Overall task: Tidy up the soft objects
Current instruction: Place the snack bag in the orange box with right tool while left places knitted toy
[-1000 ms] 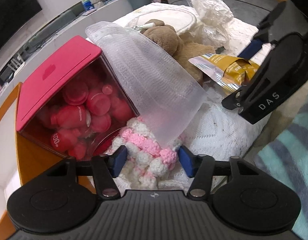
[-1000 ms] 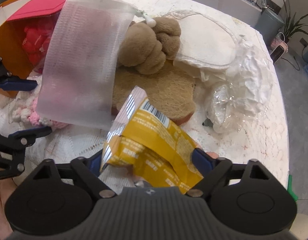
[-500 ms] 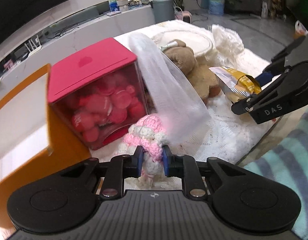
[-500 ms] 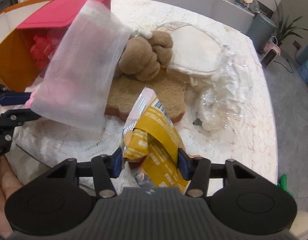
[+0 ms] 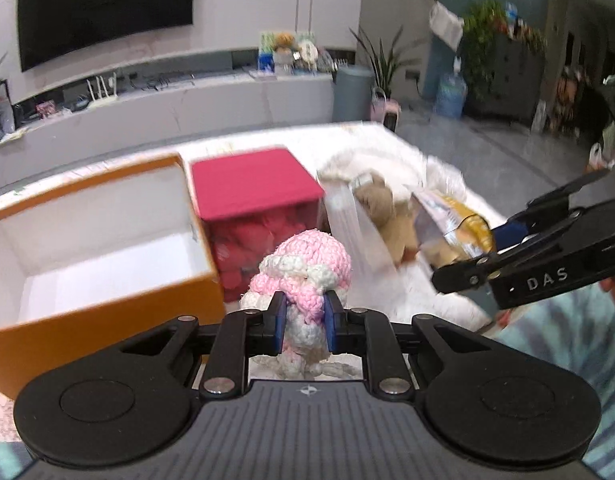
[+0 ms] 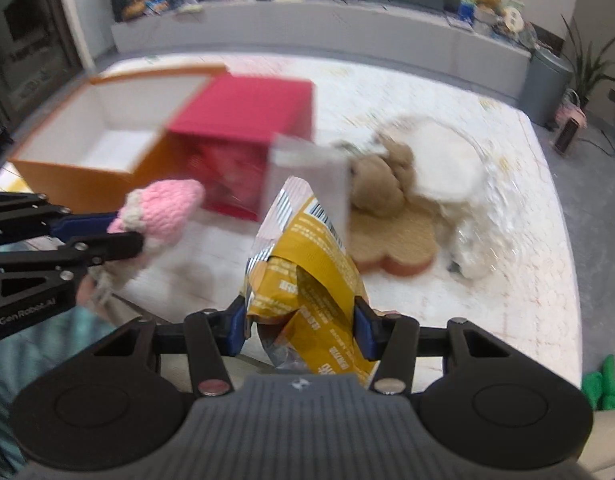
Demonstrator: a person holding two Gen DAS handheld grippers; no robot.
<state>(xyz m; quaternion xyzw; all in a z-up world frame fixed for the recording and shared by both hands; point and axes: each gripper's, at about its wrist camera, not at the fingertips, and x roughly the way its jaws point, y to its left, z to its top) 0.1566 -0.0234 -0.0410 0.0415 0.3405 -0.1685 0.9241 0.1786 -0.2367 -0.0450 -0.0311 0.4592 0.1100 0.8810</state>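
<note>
My left gripper is shut on a pink and white crocheted toy and holds it lifted above the table's near edge; the toy also shows in the right wrist view. My right gripper is shut on a crumpled yellow snack bag, also lifted; the bag shows in the left wrist view. An open orange box with a white inside stands at the left, just beyond the toy.
A clear box with a red lid, full of red pieces, stands next to the orange box. A translucent mesh bag, a brown plush, a white pad and crumpled plastic lie to the right.
Both grippers have closed on their objects and risen. The crocheted toy and the snack bag are lifted off the table. The orange box's inside has come into view.
</note>
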